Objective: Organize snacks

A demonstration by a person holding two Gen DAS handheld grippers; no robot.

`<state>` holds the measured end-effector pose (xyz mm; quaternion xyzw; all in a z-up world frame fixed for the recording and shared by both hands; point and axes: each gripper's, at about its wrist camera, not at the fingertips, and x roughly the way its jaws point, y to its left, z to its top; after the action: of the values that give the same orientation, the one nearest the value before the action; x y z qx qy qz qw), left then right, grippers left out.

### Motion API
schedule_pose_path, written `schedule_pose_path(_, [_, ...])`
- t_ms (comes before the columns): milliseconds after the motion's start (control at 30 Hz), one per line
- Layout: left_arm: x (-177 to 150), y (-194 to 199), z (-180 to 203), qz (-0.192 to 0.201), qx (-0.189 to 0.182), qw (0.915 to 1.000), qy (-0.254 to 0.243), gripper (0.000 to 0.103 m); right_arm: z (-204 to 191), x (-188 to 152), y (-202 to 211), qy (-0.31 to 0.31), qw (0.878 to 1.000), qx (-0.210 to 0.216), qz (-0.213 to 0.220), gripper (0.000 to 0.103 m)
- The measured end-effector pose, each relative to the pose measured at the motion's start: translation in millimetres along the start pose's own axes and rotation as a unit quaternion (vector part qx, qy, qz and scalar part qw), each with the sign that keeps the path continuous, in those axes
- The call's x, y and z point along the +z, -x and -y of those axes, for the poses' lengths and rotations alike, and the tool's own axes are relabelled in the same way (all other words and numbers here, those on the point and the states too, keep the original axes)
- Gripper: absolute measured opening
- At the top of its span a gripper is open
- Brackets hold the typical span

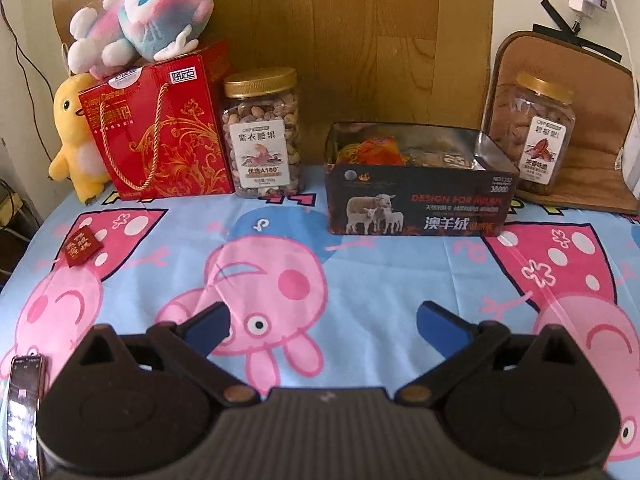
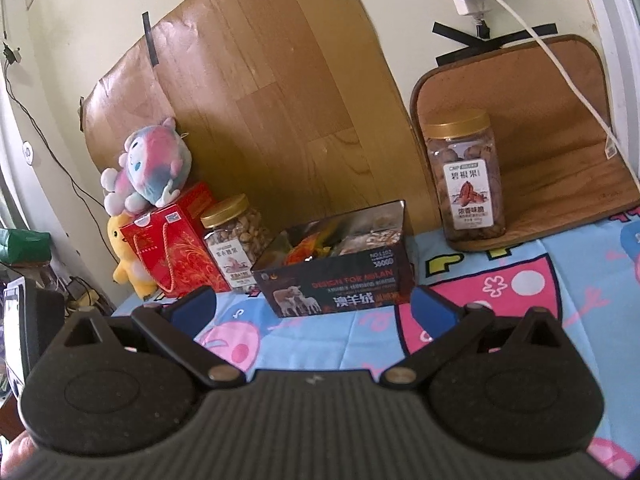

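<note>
A dark open box (image 1: 416, 208) printed with sheep stands at the back centre of the cartoon cloth, with snack packets (image 1: 372, 148) inside. Left of it stand a gold-lidded jar of nuts (image 1: 262, 136) and a red gift bag (image 1: 160, 136). A second nut jar (image 1: 536, 132) stands to the right on a brown mat. A small red packet (image 1: 82, 248) lies alone at the left. My left gripper (image 1: 322, 326) hangs open over the cloth, well short of the box. My right gripper (image 2: 314, 306) is open too, with the same box (image 2: 340, 280) just beyond its tips.
Two plush toys (image 1: 136, 12) sit on and beside the red bag. A phone (image 1: 22, 412) lies at the near left corner. The brown mat (image 2: 560, 152) leans against the wall at the right, cables (image 2: 540, 40) hanging over it. A wooden board (image 2: 260, 100) backs the table.
</note>
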<state>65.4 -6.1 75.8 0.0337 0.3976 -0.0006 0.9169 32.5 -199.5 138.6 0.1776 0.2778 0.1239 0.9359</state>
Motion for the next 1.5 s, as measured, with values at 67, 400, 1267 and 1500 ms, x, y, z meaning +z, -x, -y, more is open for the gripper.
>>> schedule_pose_path(67, [-1,1,0,-0.001,-0.009,1.0000,0.001,0.103,1,-5,-1,-0.008,1.000,0.002,0.003,0.103])
schedule_pose_path(400, [-2,9,5,0.028,0.026,0.9987,-0.034,0.103,5,-16,-3,-0.041,0.999,-0.002,-0.001,0.103])
schedule_pose_path(1267, [-9,12,2,0.024,0.043,0.9983,-0.032,0.103,-6,-20,-1,-0.030,0.999,0.013,-0.002,0.103])
schedule_pose_path(1500, [-10,11,1,0.023,0.043,0.9983,-0.033,0.103,-7,-21,-1,-0.030,0.999,0.013,-0.003,0.103])
